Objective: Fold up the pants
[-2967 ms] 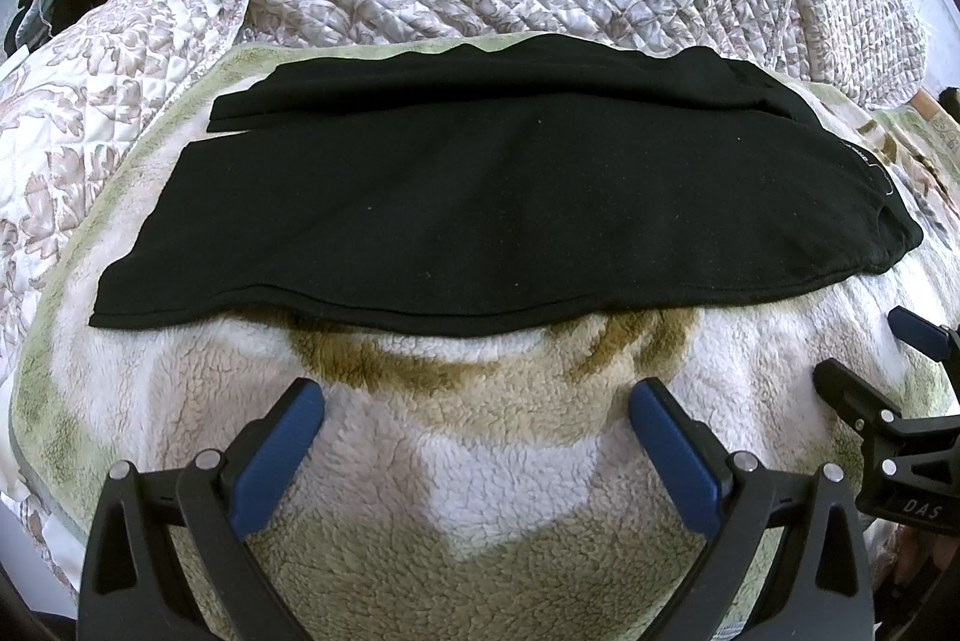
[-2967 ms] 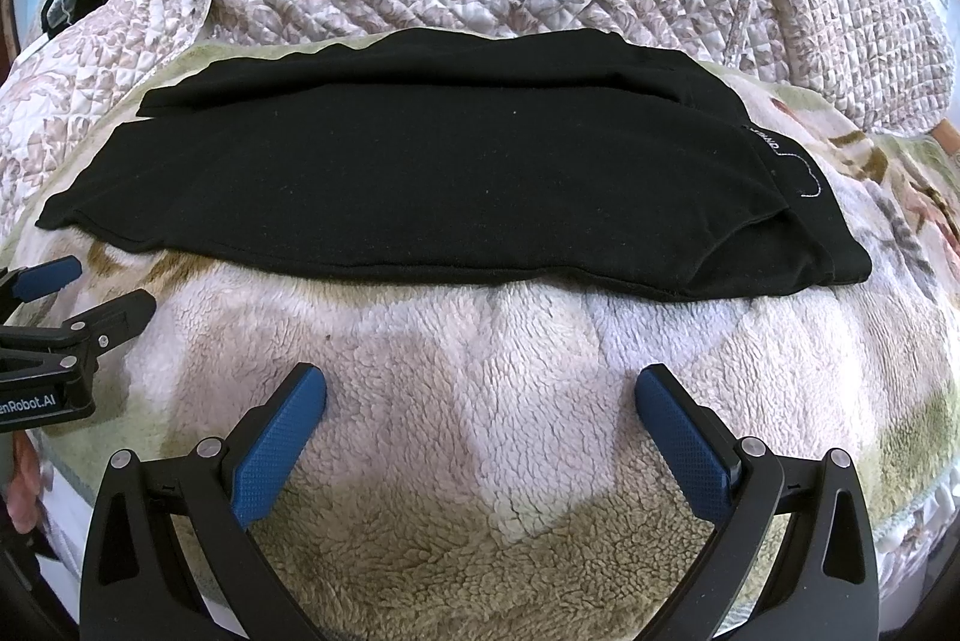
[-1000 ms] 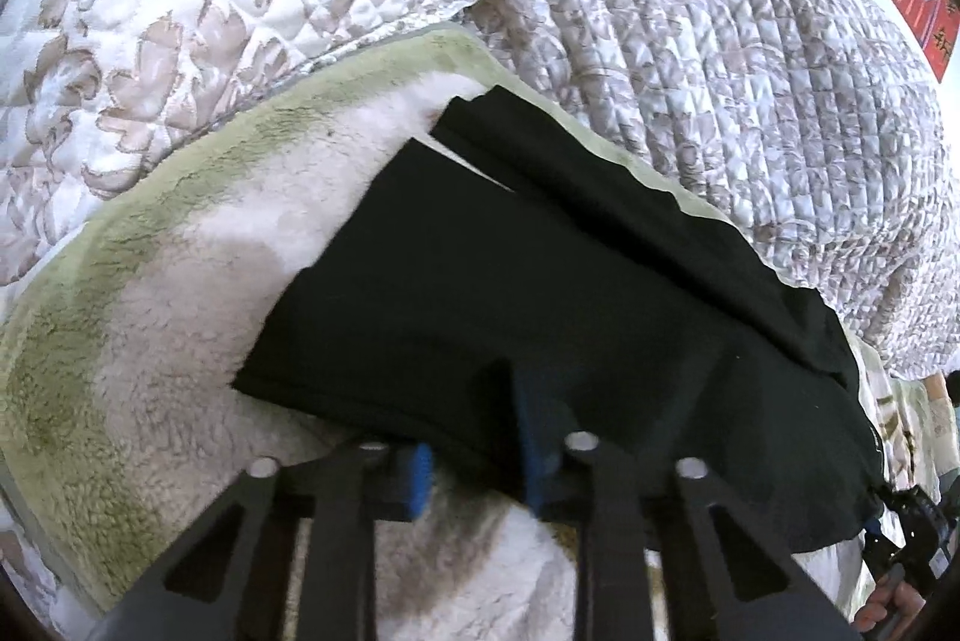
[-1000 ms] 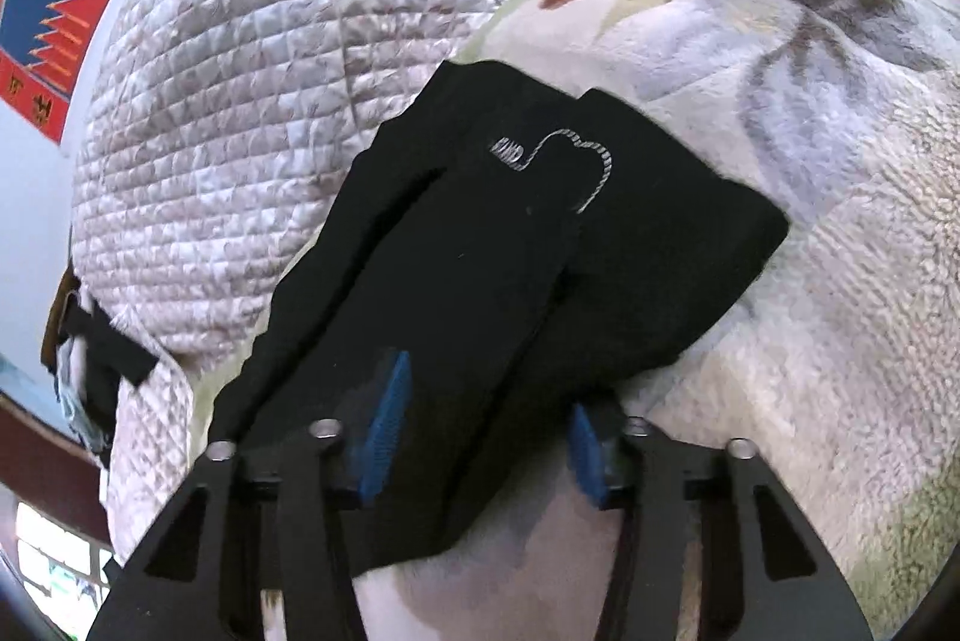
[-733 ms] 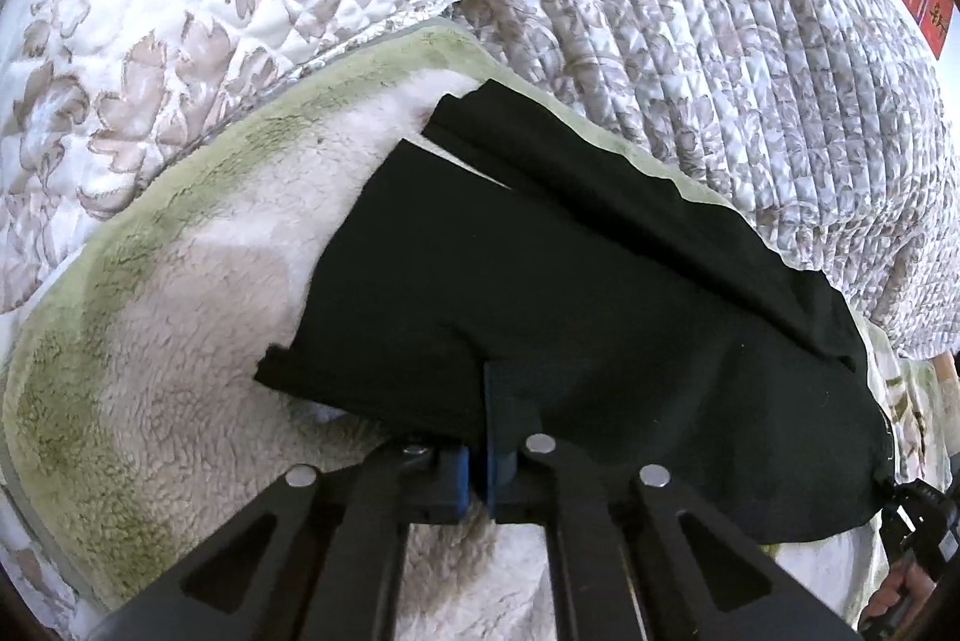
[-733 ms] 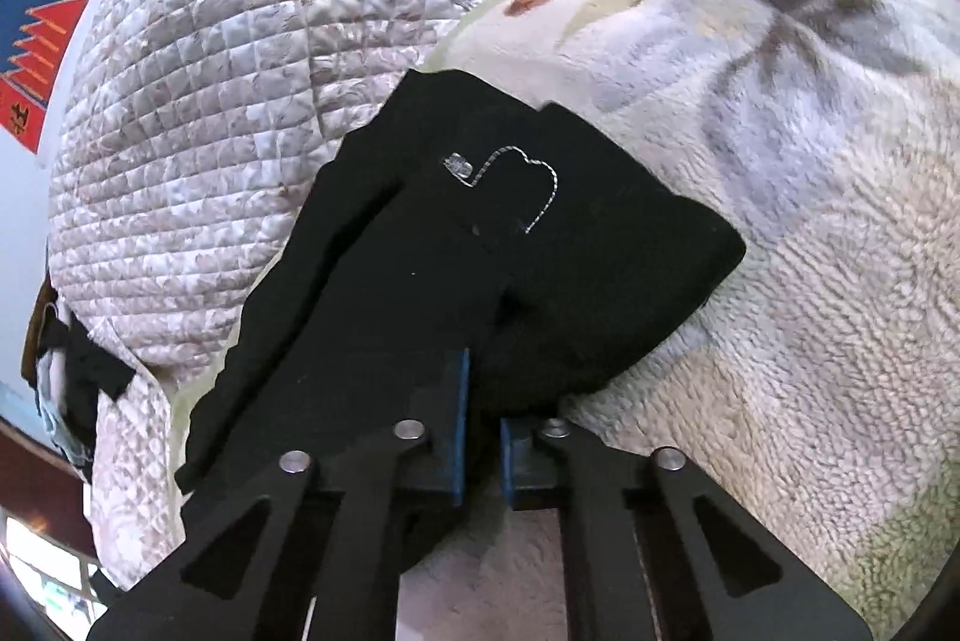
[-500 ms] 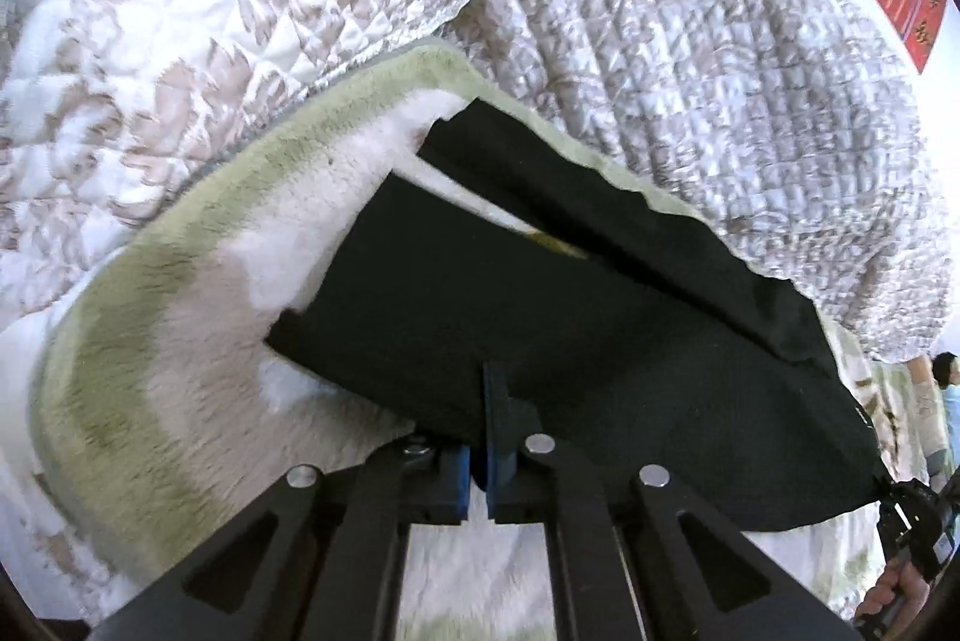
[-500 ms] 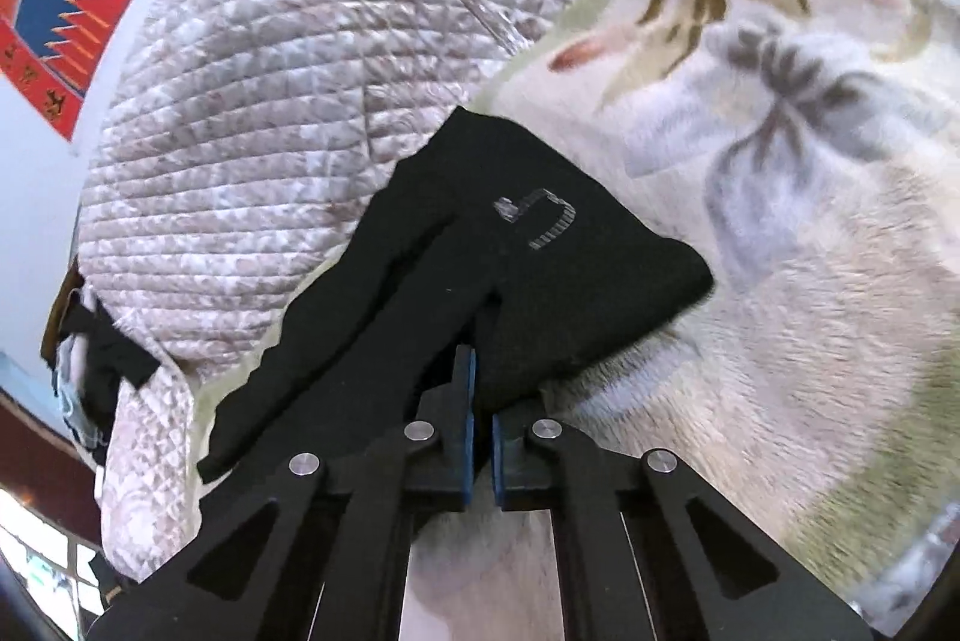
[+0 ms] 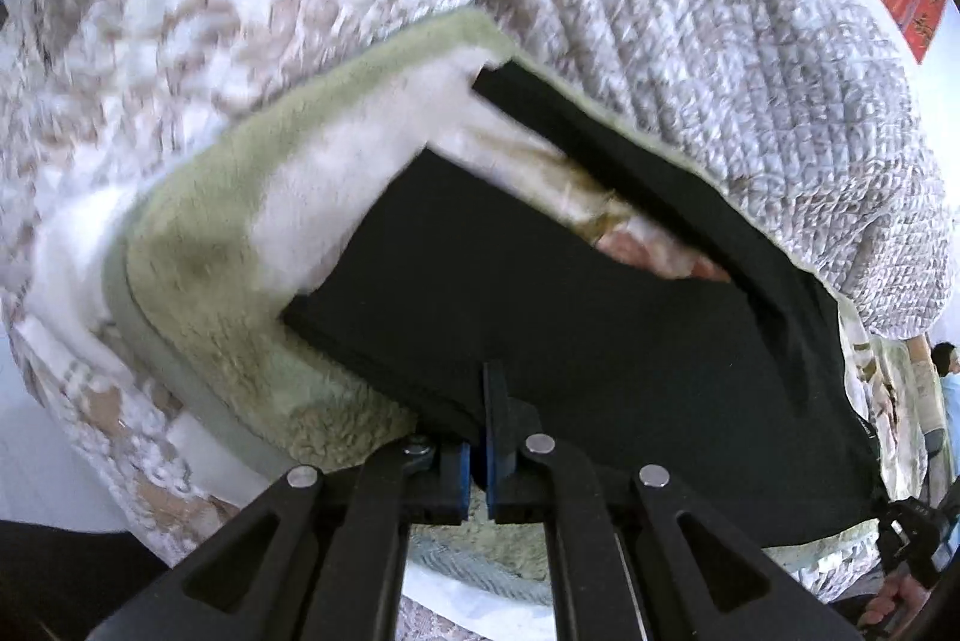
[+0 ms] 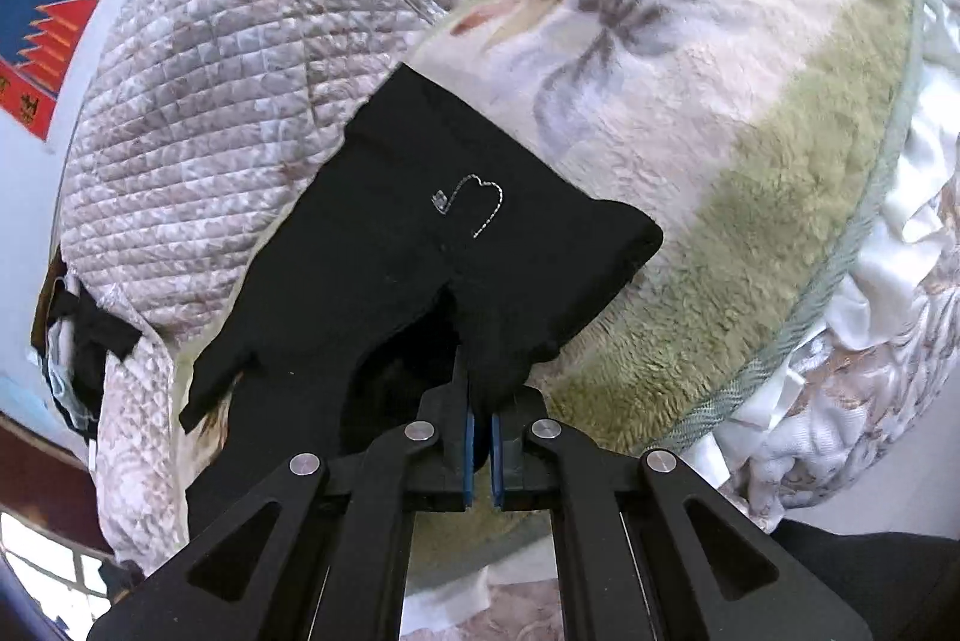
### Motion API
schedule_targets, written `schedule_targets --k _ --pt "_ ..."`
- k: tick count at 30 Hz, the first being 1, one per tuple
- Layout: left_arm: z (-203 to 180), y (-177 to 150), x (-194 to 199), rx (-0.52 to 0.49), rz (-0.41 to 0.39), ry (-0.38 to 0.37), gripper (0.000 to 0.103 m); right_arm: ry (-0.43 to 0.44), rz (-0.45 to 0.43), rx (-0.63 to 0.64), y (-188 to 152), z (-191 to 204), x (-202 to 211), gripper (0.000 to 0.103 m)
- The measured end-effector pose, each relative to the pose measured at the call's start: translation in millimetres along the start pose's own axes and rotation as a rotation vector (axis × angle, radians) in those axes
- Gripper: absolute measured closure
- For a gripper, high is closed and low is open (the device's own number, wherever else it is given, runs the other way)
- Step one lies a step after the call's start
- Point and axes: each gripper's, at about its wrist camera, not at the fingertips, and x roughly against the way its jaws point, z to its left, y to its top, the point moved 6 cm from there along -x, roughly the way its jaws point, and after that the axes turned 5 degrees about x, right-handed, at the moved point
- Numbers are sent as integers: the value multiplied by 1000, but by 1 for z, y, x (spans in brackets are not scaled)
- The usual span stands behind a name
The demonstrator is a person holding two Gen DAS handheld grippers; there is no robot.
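Note:
The black pants point(image 9: 540, 305) lie lengthwise on a fleece blanket point(image 9: 240, 197), one leg over the other. My left gripper point(image 9: 486, 401) is shut on the near edge of the upper leg close to its hem and holds it raised, so the blanket shows between the two legs. In the right wrist view the waist end of the pants point(image 10: 432, 245) carries a small stitched outline. My right gripper point(image 10: 478, 401) is shut on the near edge there, and the cloth bunches and lifts off the blanket point(image 10: 750, 113). The other gripper point(image 9: 912, 533) shows at the far right of the left wrist view.
A quilted beige bedspread point(image 9: 690, 17) is heaped behind the pants and another quilt point(image 9: 150, 29) lies to the left. A dark garment point(image 10: 90, 335) hangs at the far end. The blanket's corded edge point(image 10: 798, 323) drops to white bedding point(image 10: 870, 281) on the right.
Both grippers came down from open onto the near edge of the pants and shut on it. They have since pulled that edge up and back, and the upper leg has slid off the lower one.

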Motion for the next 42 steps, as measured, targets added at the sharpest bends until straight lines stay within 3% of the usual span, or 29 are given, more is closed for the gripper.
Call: schedule_targets --k 3,6,9,11,12,14,17,21,25,27,30,31,32,34,37,39,42 --pt "4 -4 -7 -7 18 31 98 -40 13 11 1 -2 -2 101" --pt "7 -5 -7 1 33 42 93 -81 98 7 -11 -8 -16 99" --pt "14 3 4 8 -4 78 93 -123 72 2 -12 -11 -7 84" --pt "22 10 10 32 -24 118 90 -178 7 11 -5 -12 11 63" --pt "25 13 13 38 -37 140 87 -205 -34 8 0 -13 21 61" --pt "25 21 19 31 -78 172 87 -255 -112 24 7 -11 37 60" --pt "10 34 18 -20 -101 145 79 -276 -179 117 21 5 42 60" --pt "-26 45 -5 -111 -61 71 70 -182 -80 350 24 51 1 60" --pt "-36 45 -40 -160 14 74 69 -141 103 496 14 63 -52 60" --pt "-25 42 -53 -165 38 129 70 -226 151 579 8 55 -76 61" --pt "-15 46 -49 -162 3 137 70 -282 92 608 16 56 -71 62" --pt "-13 48 -47 -164 -6 149 70 -364 47 614 21 52 -65 62" --pt "-12 50 -45 -163 -12 158 70 -362 33 599 23 50 -60 62" --pt "-13 53 -41 -157 -17 147 70 -257 14 529 27 57 -51 60" --pt "-23 64 -43 -169 -23 123 70 -220 -8 591 26 76 -51 60" --pt "-29 69 -51 -199 -22 125 70 -149 26 605 20 92 -60 60" --pt "-22 71 -73 -200 17 172 70 -95 59 641 13 113 -75 60"
